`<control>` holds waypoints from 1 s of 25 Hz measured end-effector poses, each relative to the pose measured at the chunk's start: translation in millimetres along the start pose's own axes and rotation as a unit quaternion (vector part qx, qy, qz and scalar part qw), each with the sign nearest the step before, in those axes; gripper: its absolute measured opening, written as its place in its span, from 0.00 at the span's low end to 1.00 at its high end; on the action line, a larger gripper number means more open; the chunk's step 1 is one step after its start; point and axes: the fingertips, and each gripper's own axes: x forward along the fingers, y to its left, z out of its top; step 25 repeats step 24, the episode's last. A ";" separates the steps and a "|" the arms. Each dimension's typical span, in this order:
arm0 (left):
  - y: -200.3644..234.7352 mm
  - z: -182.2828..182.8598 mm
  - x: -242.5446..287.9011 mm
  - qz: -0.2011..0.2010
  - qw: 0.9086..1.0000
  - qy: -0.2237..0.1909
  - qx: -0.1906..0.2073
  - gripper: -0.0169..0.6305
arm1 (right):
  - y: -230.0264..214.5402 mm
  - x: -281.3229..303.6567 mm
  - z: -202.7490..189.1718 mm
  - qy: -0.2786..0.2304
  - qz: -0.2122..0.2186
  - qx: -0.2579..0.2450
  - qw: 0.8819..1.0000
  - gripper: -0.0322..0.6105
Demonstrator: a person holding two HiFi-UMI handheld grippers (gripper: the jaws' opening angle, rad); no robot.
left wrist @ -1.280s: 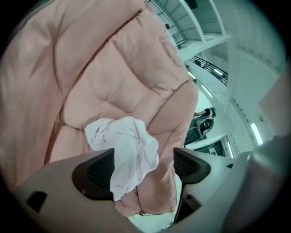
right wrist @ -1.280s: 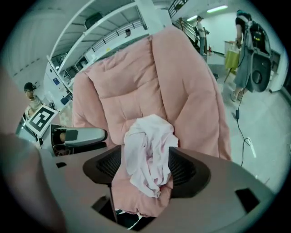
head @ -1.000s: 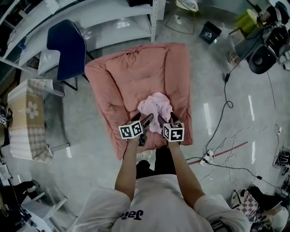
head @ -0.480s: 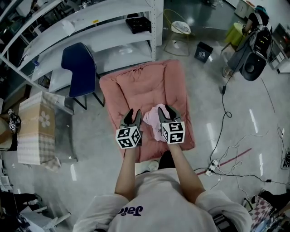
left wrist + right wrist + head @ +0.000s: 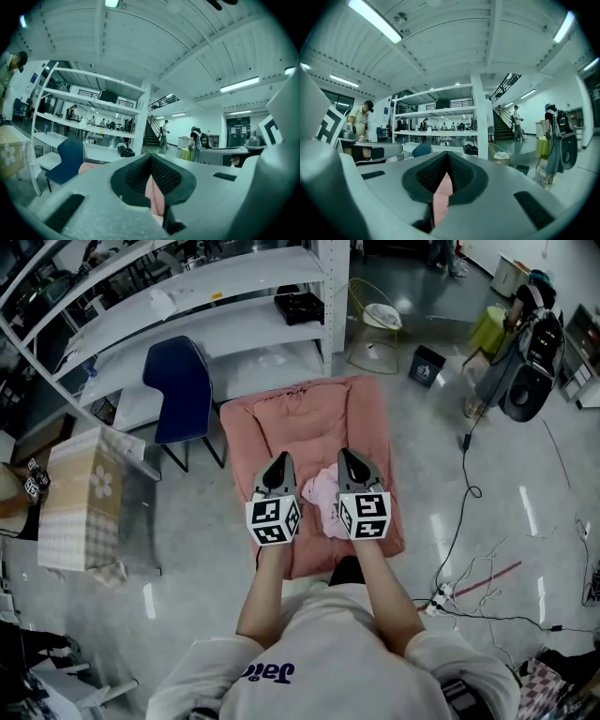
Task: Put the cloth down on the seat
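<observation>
The pale pink cloth (image 5: 323,499) is being seen lying crumpled at 6 o'clock on the cushioned seat (image 5: 298,418), so the task is being judged practically done, while the left gripper (image 5: 280,461) and right gripper (image 5: 350,457) are being held at its 9 and 3 o'clock, jaws pressed together, gripping nothing.

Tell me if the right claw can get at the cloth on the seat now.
Probably yes. The cloth lies uncovered on the seat beside the right claw, nothing between them. But that claw is shut and aimed level, so it must open and tip down first.
</observation>
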 end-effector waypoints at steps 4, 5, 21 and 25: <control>-1.2 11.5 -3.9 0.006 1.000 -0.005 0.012 0.05 | -2.2 -3.4 9.7 -0.007 -0.002 -0.003 1.000 0.07; -1.1 13.5 -4.9 0.005 1.000 -0.008 0.012 0.05 | -2.1 -3.7 11.5 -0.009 0.000 -0.001 1.000 0.07; 1.2 9.9 -8.0 0.003 1.000 -0.007 -0.018 0.05 | -4.2 -9.0 12.0 -0.001 0.003 -0.001 1.000 0.07; 3.4 9.0 -6.0 0.005 1.000 -0.006 -0.023 0.05 | -4.6 -6.7 12.0 0.001 0.008 0.001 1.000 0.07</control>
